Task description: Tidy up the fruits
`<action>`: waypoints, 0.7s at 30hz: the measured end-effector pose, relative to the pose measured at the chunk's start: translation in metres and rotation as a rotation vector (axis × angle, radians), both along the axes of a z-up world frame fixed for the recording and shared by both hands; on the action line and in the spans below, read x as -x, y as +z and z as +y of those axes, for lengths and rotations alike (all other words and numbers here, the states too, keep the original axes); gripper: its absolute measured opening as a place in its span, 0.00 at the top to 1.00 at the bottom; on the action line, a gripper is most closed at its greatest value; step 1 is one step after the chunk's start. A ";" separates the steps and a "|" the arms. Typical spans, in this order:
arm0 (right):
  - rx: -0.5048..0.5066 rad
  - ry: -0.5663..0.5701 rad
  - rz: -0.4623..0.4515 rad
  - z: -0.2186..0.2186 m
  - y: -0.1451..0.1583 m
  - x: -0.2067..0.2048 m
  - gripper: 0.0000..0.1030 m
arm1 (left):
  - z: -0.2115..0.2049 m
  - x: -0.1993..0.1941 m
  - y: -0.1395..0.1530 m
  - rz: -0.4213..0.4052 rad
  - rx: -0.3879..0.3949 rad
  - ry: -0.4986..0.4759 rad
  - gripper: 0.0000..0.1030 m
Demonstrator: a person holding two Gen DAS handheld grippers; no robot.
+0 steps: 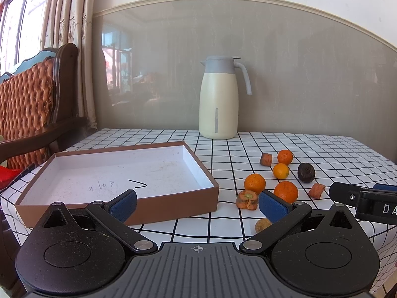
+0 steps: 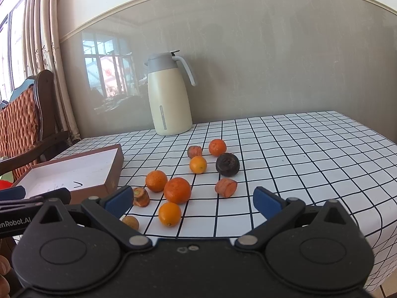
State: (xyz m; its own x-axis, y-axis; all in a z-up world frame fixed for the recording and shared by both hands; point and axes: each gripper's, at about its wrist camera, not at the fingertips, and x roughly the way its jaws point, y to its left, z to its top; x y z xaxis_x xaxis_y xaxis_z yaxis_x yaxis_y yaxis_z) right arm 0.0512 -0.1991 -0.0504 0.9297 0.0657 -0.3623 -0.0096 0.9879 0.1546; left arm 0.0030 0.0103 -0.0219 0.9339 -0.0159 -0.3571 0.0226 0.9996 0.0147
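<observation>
Blue-padded fingers of the left gripper (image 1: 197,204) and right gripper (image 2: 192,202) gape wide, holding nothing. Beyond them a checked tablecloth (image 2: 297,149) (grey wall behind) carries scattered fruits (image 2: 177,190) — ahead of the right gripper. An empty brown box (image 1: 119,173) lies ahead-left, long axis running left-right.

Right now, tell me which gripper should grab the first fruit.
Right, probably. The right gripper is open and faces the fruit; the large orange lies just ahead between its fingers. The left gripper, also open, points mostly at the empty box.
</observation>
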 end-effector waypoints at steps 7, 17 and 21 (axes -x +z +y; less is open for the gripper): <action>-0.014 0.007 -0.009 -0.001 0.000 0.001 0.06 | -0.002 0.001 0.000 -0.008 -0.009 -0.007 0.00; -0.015 -0.006 -0.017 -0.002 -0.002 0.001 0.06 | -0.003 -0.001 -0.002 0.008 0.002 -0.008 0.00; 0.015 -0.019 -0.031 0.000 -0.004 0.002 0.06 | -0.009 0.000 -0.004 -0.001 -0.028 -0.014 0.00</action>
State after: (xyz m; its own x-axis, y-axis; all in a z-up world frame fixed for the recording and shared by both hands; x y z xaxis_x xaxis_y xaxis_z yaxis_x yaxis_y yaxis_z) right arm 0.0496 -0.1990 -0.0542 0.9416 0.0426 -0.3341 0.0046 0.9902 0.1394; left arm 0.0026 0.0017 -0.0256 0.9339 -0.0194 -0.3570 0.0369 0.9984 0.0423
